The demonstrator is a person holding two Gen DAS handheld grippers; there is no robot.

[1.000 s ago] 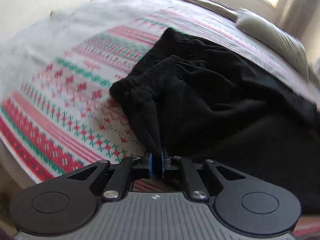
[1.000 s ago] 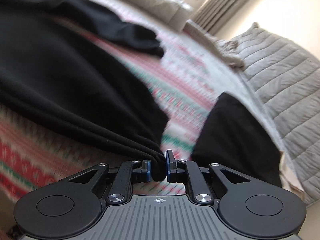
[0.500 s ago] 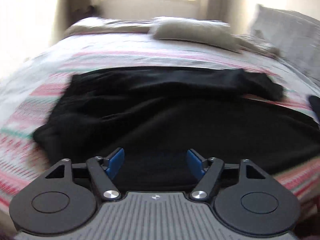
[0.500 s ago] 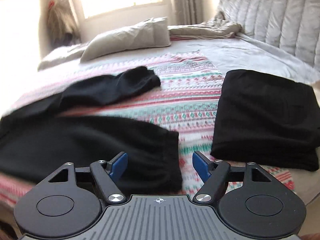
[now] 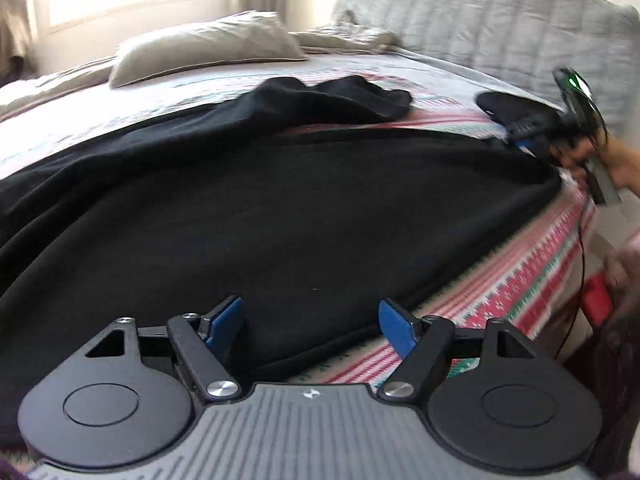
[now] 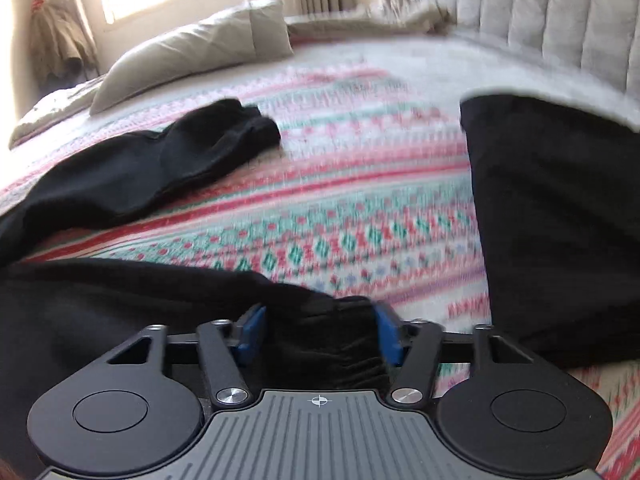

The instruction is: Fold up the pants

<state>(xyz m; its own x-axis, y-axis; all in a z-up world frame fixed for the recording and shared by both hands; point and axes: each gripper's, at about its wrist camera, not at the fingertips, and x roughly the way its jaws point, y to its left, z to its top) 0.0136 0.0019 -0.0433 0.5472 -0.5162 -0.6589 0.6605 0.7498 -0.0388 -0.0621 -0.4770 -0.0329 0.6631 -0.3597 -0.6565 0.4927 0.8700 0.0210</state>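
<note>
Black pants (image 5: 280,208) lie spread across the patterned bedspread (image 5: 532,264), one leg near the bed's front edge, the other (image 5: 332,96) further back. My left gripper (image 5: 310,320) is open, its blue pads over the near leg's lower edge, holding nothing. My right gripper (image 6: 318,330) is open with the near leg's gathered cuff (image 6: 332,344) lying between its pads. The far leg's cuff (image 6: 240,132) lies to the upper left in the right wrist view. The right gripper also shows in the left wrist view (image 5: 532,136), at the far right by the leg's end.
A folded black garment (image 6: 560,208) lies on the bedspread (image 6: 340,200) to the right. A beige pillow (image 5: 204,48) and a crumpled blanket (image 5: 352,36) are at the back. A quilted headboard (image 5: 480,16) stands at the right. The bed's edge runs along the front right.
Both grippers have let go of the pants and opened. The pants now lie flat on the bed. The right gripper has moved in over the near leg's cuff.
</note>
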